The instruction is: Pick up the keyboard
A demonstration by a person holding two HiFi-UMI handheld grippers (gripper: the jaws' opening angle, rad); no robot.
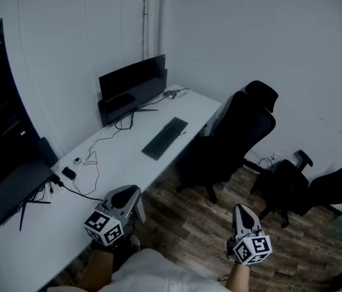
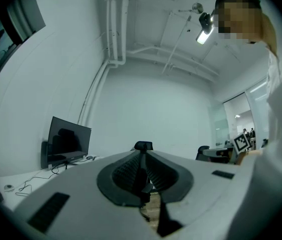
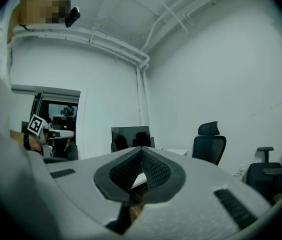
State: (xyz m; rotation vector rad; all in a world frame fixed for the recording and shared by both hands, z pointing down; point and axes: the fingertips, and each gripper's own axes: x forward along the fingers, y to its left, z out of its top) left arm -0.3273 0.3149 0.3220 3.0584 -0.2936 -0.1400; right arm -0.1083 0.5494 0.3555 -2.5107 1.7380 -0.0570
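A black keyboard (image 1: 165,138) lies flat on the long white desk (image 1: 122,163), in front of a dark monitor (image 1: 133,85). My left gripper (image 1: 135,193) hangs near the desk's front edge, well short of the keyboard, its jaws shut with nothing between them. Out over the wooden floor, my right gripper (image 1: 241,210) is likewise shut and empty. In the left gripper view the left gripper (image 2: 142,154) points level toward the monitor (image 2: 69,142). The right gripper (image 3: 141,151) in its own view also faces the monitor (image 3: 130,137).
A black office chair (image 1: 234,139) stands at the desk's right end, close to the keyboard. Two more dark chairs (image 1: 307,187) sit further right. Cables and a small black adapter (image 1: 68,173) lie on the desk's left part. A second dark screen (image 1: 10,190) rests at the far left.
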